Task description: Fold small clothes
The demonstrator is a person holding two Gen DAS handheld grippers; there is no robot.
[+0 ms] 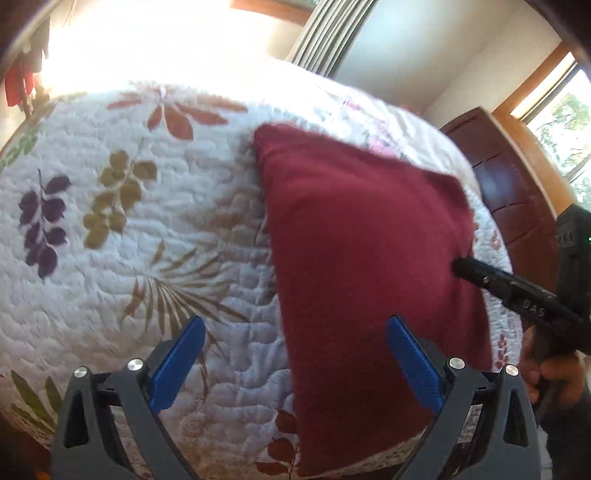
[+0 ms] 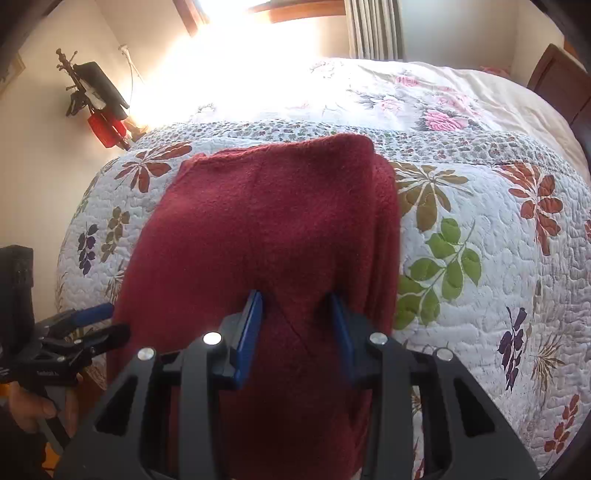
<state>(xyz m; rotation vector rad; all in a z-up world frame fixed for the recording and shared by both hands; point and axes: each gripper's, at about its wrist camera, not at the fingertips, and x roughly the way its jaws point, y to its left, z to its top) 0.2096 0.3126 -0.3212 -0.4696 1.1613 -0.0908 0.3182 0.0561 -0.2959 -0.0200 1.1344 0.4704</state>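
A dark red fleece garment (image 1: 369, 240) lies folded on the quilted bed cover (image 1: 129, 258), its near end draping over the bed's edge. My left gripper (image 1: 295, 321) hovers open above the garment's left edge, blue pads (image 1: 177, 365) wide apart and holding nothing. From the right, my right gripper (image 1: 460, 264) reaches the garment's right edge. In the right wrist view the garment (image 2: 266, 221) fills the middle, and my right gripper (image 2: 295, 299) is shut on a thick fold of it, with creases running from the pads. The left gripper (image 2: 110, 321) shows at the garment's left side.
The floral quilt (image 2: 480, 240) covers the whole bed, with a pink-flowered sheet (image 2: 424, 107) farther back. A wooden headboard (image 1: 509, 192) stands at the right. Curtains (image 2: 373, 29) and a bright window are behind. A coat stand with bags (image 2: 99, 107) is in the left corner. A hand (image 1: 554, 376) holds the right gripper.
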